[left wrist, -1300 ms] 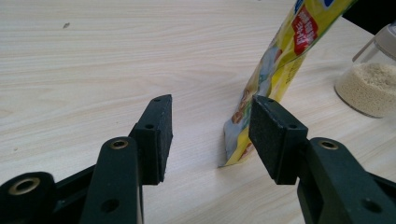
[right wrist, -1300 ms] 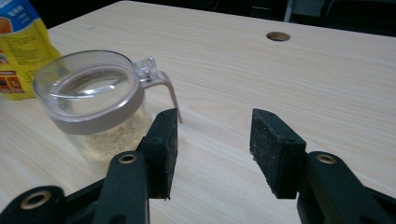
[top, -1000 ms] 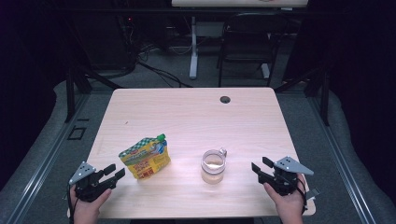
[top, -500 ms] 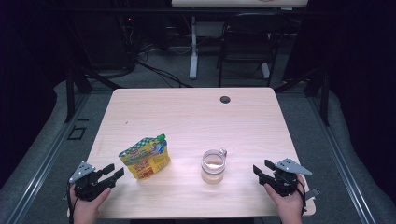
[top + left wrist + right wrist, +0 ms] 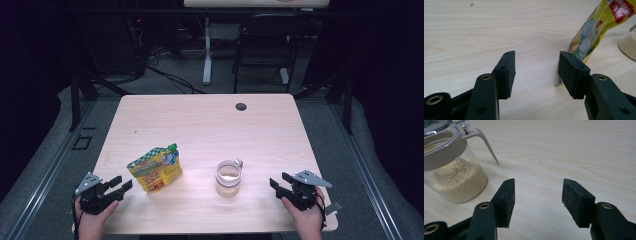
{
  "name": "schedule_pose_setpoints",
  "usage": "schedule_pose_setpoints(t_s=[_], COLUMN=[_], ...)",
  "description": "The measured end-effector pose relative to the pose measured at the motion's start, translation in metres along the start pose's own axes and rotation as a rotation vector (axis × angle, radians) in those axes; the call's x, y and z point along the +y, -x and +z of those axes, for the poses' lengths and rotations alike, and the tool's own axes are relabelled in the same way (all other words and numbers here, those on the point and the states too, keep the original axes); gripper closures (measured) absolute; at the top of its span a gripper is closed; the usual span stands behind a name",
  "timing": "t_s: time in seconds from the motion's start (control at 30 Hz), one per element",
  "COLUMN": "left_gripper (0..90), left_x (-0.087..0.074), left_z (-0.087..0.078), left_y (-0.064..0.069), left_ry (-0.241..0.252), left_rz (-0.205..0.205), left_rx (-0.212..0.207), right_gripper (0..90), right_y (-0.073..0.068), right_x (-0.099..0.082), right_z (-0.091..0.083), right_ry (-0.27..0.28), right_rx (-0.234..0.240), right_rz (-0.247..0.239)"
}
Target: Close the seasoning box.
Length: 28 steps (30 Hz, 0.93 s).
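Dark room, light wood table (image 5: 200, 125) in the middle, grey floor around it, chair (image 5: 262, 50) and a white desk leg behind.

Yellow-green spout pouch (image 5: 155, 169) stands near the front left of the table, leaning, green cap at its top right corner. In the left gripper view the pouch (image 5: 596, 27) sits ahead and to the right of the jaws, apart from both pads, tilted.

Clear jar (image 5: 229, 178) with a beige lid ring and a thin lever handle stands right of the pouch, near the front centre, well apart from it. In the right gripper view the jar (image 5: 454, 167) is ahead-left of the jaws, partly filled with fine tan granules, not touching them.

Left gripper (image 5: 120, 184) held low at the front left edge, just left of the pouch, aimed toward it. Jaws spread wide, bare table between the pads (image 5: 537, 72).

Right gripper (image 5: 281, 182) at the front right edge, aimed left toward the jaw-side of the jar, near but apart. Jaws have just been opening, now fully spread, nothing between them (image 5: 537, 200).

Small dark grommet (image 5: 241, 106) at the table's far edge.
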<state>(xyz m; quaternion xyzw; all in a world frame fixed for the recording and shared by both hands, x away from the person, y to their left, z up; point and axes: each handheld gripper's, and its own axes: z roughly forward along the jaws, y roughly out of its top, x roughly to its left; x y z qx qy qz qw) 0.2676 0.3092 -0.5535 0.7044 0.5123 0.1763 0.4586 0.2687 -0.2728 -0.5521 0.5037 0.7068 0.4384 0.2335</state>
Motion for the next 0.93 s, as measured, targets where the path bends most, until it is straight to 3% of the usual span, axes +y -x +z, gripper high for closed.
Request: schedule_pose_setpoints(t_s=[0.93], left_gripper=[47.2], left_x=[0.0009], left_z=[0.0015], left_y=[-0.0036], left_ry=[-0.011], left_rz=[-0.019], left_rx=[0.039], right_gripper=[43.3], right_y=[-0.0048], right_x=[-0.0024], right_z=[0.007], right_ry=[-0.016], right_rx=[0.015], right_rz=[0.001])
